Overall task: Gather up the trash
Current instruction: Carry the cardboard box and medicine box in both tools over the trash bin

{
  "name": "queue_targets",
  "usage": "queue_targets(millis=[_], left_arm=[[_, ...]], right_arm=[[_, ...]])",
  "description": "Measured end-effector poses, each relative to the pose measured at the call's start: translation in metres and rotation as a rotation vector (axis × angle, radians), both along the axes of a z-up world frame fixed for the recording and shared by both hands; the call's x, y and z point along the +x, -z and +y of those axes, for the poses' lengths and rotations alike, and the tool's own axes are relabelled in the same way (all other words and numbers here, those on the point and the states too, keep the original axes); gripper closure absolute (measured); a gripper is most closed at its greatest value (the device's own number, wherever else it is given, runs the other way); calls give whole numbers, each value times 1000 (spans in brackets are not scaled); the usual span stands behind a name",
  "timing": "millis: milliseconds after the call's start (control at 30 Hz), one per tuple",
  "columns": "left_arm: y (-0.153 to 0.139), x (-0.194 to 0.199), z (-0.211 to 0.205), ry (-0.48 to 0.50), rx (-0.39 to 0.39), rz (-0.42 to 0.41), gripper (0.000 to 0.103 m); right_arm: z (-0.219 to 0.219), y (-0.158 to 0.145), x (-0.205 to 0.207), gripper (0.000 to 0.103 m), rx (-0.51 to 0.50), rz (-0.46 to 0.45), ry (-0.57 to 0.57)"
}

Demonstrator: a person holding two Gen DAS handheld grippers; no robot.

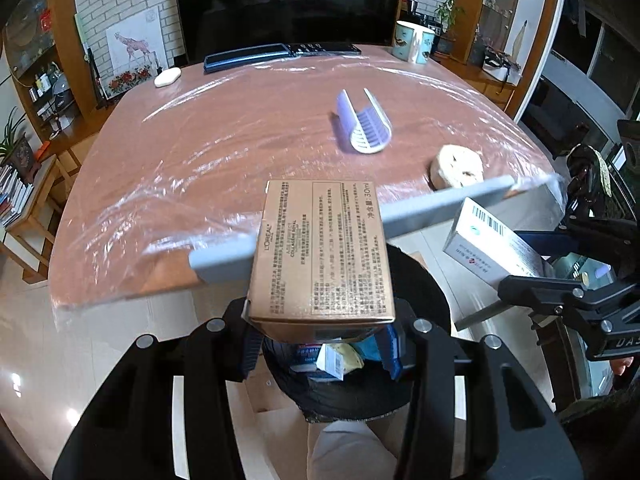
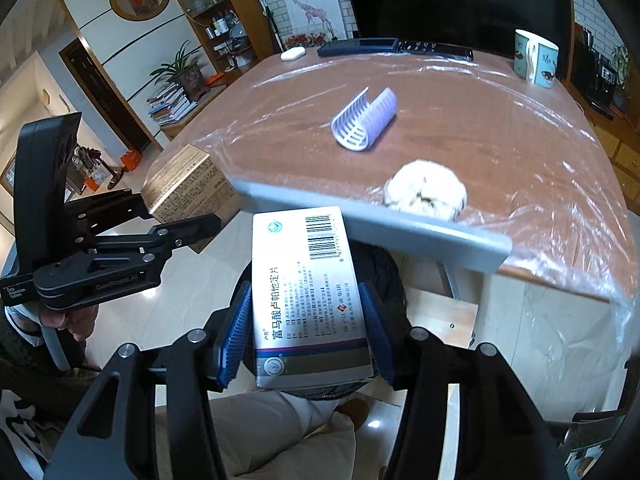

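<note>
My left gripper [image 1: 322, 344] is shut on a gold cosmetics box [image 1: 320, 256], held above a black bin [image 1: 424, 292] with trash in it, below the table's front edge. My right gripper [image 2: 306, 328] is shut on a white medicine box [image 2: 306, 292] with a barcode, over the same dark bin [image 2: 380, 272]. Each gripper shows in the other's view, the right one [image 1: 560, 276] with its box [image 1: 492, 240], the left one [image 2: 132, 236] with the gold box [image 2: 184, 188]. On the table lie a crumpled tissue ball [image 2: 426, 190] and a purple-white curled wrapper [image 2: 366, 120].
The brown table [image 1: 240, 128] is covered in clear plastic film. At its far edge are a teal mug [image 1: 414, 42], two remotes [image 1: 280, 54] and a small white case [image 1: 168, 77]. A grey bar [image 2: 368, 220] runs along the near table edge. Shelves and plants stand around.
</note>
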State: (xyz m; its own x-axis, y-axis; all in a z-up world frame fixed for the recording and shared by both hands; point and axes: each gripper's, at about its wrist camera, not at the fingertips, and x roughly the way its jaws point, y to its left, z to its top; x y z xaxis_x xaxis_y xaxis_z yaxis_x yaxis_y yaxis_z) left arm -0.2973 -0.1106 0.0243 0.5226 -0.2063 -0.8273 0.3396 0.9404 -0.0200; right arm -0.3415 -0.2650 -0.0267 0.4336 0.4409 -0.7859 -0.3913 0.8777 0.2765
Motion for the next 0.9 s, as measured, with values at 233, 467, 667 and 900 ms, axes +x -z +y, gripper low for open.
queue_targets(millis=[233,467,667,900], left_arm=[[15,-10,-3,25,24,28,55],[34,-14,-2,33,48,65,55],[50,-16,-1,38,68,99,55],[65,-14,-1,40,86,138,55]], right_arm=[[2,15,-3,51,-23,28,4],[7,32,1,51,-57,53,3],[11,50,3,51,-81,85,4],[16,66,10,51,-105,111,3]])
